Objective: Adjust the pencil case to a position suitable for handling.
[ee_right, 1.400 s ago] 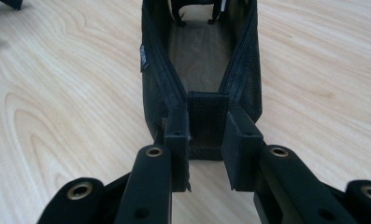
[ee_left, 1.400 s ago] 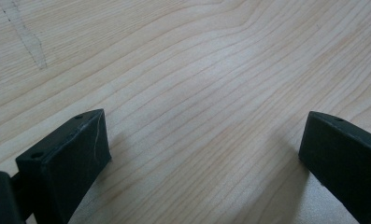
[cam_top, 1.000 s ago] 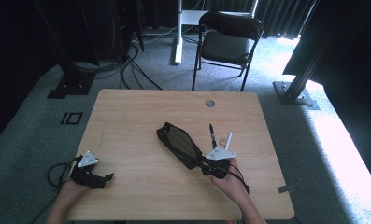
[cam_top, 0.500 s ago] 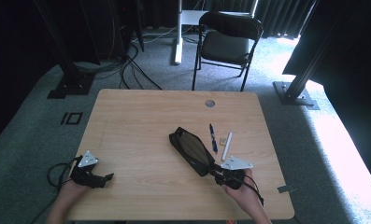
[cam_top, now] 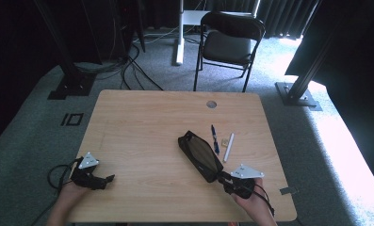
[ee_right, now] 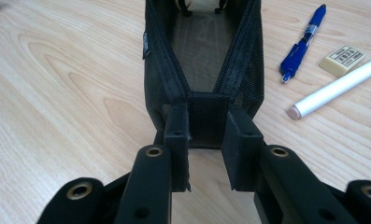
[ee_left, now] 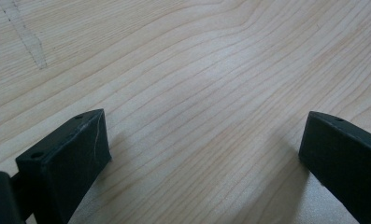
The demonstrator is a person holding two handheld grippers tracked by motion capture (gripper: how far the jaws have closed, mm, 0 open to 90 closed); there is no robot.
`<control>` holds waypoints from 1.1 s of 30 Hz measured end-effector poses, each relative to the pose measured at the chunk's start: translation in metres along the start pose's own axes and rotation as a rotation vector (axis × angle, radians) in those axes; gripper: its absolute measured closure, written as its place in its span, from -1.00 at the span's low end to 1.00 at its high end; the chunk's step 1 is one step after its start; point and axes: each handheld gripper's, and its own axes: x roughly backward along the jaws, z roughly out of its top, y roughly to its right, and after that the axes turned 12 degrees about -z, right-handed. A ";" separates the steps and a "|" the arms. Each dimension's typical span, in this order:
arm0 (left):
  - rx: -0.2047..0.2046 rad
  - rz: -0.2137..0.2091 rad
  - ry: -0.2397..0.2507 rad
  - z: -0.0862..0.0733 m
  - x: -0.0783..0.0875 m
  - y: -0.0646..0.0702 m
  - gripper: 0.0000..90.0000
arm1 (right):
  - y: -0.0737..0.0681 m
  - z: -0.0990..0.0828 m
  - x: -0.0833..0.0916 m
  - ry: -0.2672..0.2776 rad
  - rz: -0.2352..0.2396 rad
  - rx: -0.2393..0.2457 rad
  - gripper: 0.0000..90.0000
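Observation:
A black mesh pencil pouch point(cam_top: 199, 155) lies open on the wooden table point(cam_top: 142, 122), right of centre. My right gripper point(cam_top: 222, 178) holds its near end; in the right gripper view the two pads point(ee_right: 177, 135) pinch the pouch's end tab point(ee_right: 206, 116) and the zip gapes open beyond. Right of the pouch lie a blue pen point(cam_top: 214, 139) point(ee_right: 302, 42), a small eraser point(cam_top: 224, 141) point(ee_right: 344, 59) and a white marker point(cam_top: 228, 147) point(ee_right: 337, 86). My left gripper point(cam_top: 110, 178) rests near the front left edge, open over bare wood point(ee_left: 206, 140).
A round cable hole point(cam_top: 211, 104) sits near the table's far edge. A black folding chair point(cam_top: 231, 42) stands behind the table, with cables and stand feet on the carpet. The table's front right corner lies close to my right hand point(cam_top: 255, 207).
My right gripper has pulled the pouch to the right and toward the front edge. The pen, eraser and marker now lie clear beside it. The left gripper has stayed put.

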 end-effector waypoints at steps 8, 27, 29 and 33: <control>0.000 0.000 0.000 0.000 0.000 0.000 -0.95 | -0.001 -0.001 0.008 0.001 0.004 0.025 0.50; 0.001 0.000 -0.001 0.000 0.000 0.000 -0.95 | 0.049 0.027 0.001 0.059 -0.142 -0.091 0.17; 0.002 -0.001 -0.001 0.000 0.000 0.000 -0.95 | 0.055 0.029 -0.009 0.058 -0.164 -0.106 0.16; 0.001 0.000 -0.001 0.000 0.000 0.000 -0.95 | 0.066 0.032 -0.028 0.031 -0.194 -0.124 0.10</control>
